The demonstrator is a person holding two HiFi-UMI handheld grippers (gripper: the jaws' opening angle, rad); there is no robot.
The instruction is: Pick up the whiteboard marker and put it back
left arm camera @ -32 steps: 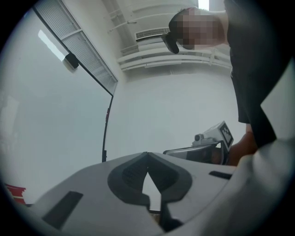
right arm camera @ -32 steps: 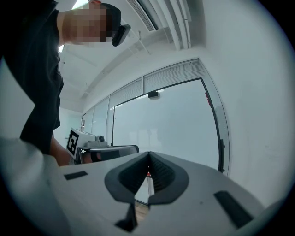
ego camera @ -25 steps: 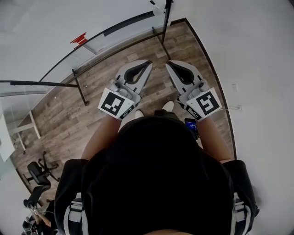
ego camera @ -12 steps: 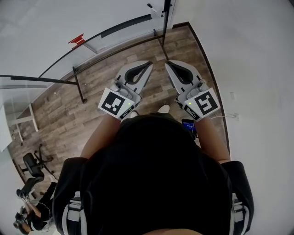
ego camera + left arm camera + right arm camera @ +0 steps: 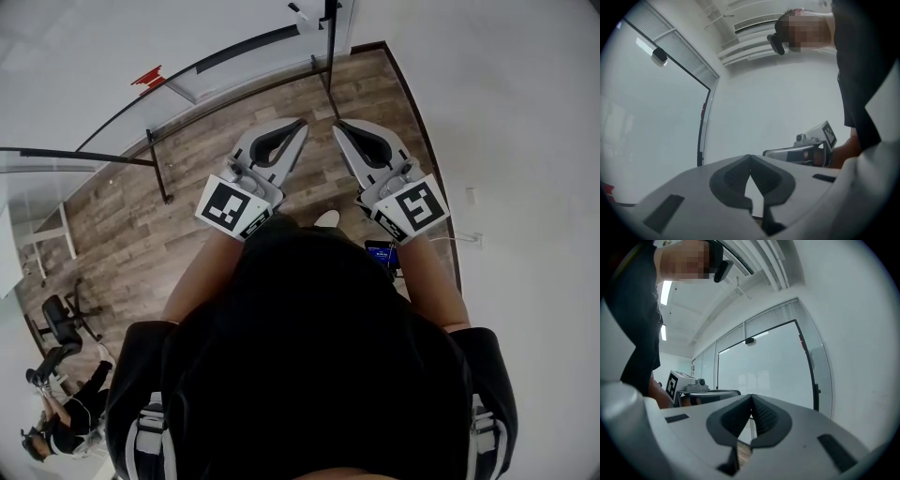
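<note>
The whiteboard marker is showing in no view. The left grey-and-white two-jaw gripper (image 5: 298,125) is pointing toward 12 o'clock above the brown wood-plank floor (image 5: 216,169), its jaws resting tip to tip with nothing between them. The right grey-and-white gripper (image 5: 339,127), just beside it at 3 o'clock, is likewise pressing its tips together, empty. A black-framed glass partition (image 5: 216,80) is standing at 11 o'clock.

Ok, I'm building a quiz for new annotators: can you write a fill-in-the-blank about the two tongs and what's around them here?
1. The left tongs and the right tongs both have their jaws ___.
2. Between the jaws of each there is ___.
3. The floor below them is made of ___ planks.
Missing words: shut; nothing; wooden.
</note>
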